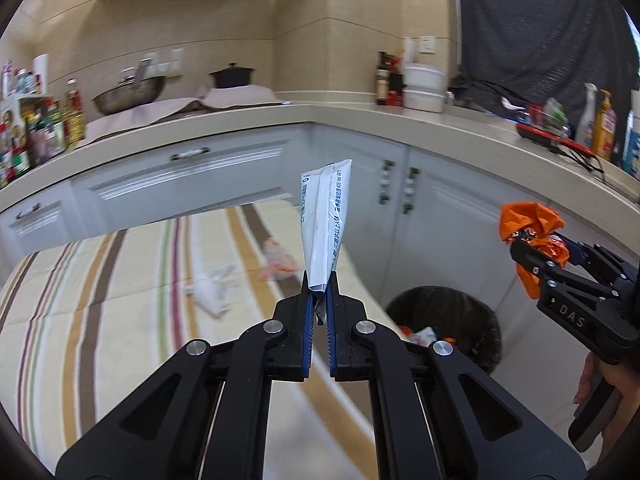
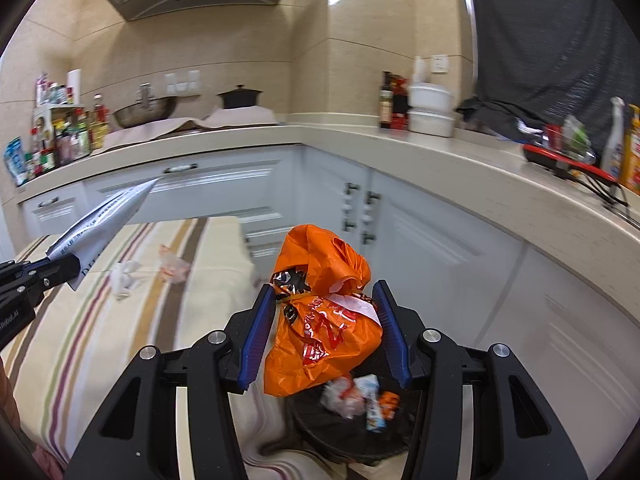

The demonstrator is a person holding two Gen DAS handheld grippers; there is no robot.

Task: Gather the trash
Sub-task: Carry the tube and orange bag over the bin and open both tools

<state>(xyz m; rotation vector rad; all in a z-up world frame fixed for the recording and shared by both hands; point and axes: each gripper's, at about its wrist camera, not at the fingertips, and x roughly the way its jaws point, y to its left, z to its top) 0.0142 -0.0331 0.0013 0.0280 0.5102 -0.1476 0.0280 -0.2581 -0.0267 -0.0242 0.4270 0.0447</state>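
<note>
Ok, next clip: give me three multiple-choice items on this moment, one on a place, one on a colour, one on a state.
1. Where does the trash bin stand?
A. on the countertop
B. on the floor by the white cabinets
C. on the stove

2. What colour is the crumpled bag in the right claw?
A. orange
B. green
C. black

3. What is the left claw doing?
A. open and empty
B. open over the bin
C. shut on a white packet

Key: 1 B, the bin sits low beside the cabinet doors; 2 A, orange plastic between the blue pads; 3 C, pads pinch the packet's lower end.
</note>
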